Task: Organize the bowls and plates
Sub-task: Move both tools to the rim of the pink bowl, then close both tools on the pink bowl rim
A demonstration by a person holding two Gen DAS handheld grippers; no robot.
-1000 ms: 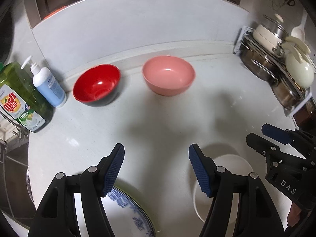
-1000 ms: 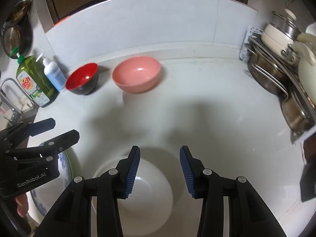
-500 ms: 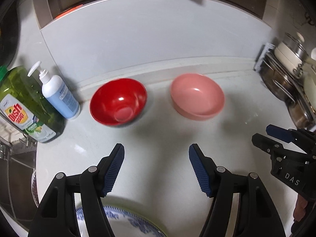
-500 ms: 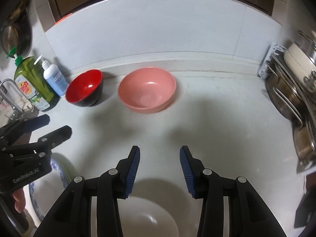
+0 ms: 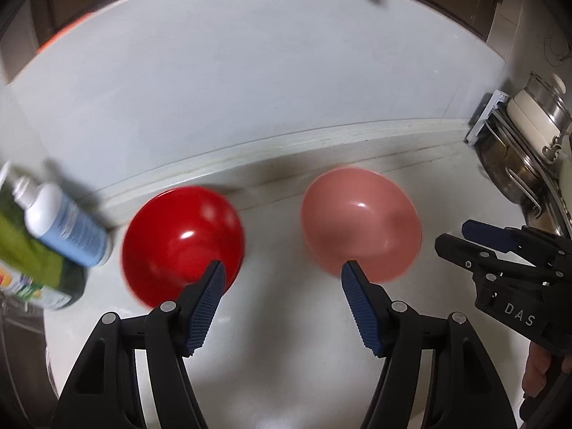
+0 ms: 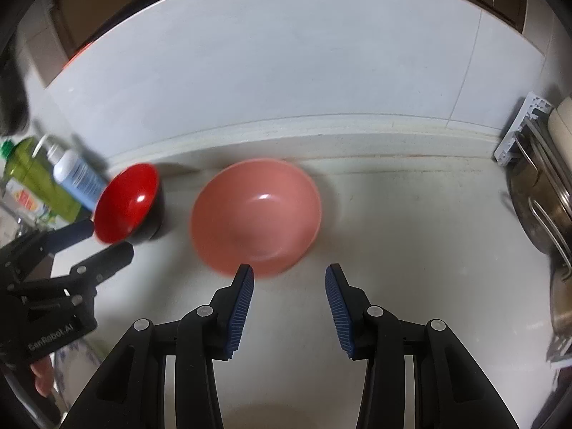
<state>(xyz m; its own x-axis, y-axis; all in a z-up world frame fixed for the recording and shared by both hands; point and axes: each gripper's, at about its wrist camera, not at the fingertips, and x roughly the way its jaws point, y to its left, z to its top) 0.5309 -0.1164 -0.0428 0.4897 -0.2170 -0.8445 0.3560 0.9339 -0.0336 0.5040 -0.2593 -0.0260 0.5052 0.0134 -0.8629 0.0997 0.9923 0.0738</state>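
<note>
A red bowl (image 5: 182,239) and a pink bowl (image 5: 359,221) stand side by side on the white counter near the back wall. My left gripper (image 5: 282,279) is open and empty, its fingers just in front of the gap between the two bowls. My right gripper (image 6: 289,282) is open and empty, just in front and right of the pink bowl (image 6: 255,214); the red bowl (image 6: 128,207) is further left. A sliver of a blue-patterned plate (image 6: 77,357) shows at lower left under the left gripper (image 6: 91,239). The right gripper (image 5: 461,236) shows at right in the left wrist view.
A blue-labelled pump bottle (image 5: 64,228) and a green dish soap bottle (image 5: 32,271) stand left of the red bowl. A rack with metal pots and a white pot (image 5: 525,150) lines the right side. The backsplash wall (image 6: 286,71) rises behind the bowls.
Both grippers have moved forward toward the two bowls, which now look larger and closer. The white bowl and most of the blue-patterned plate have dropped out of view below.
</note>
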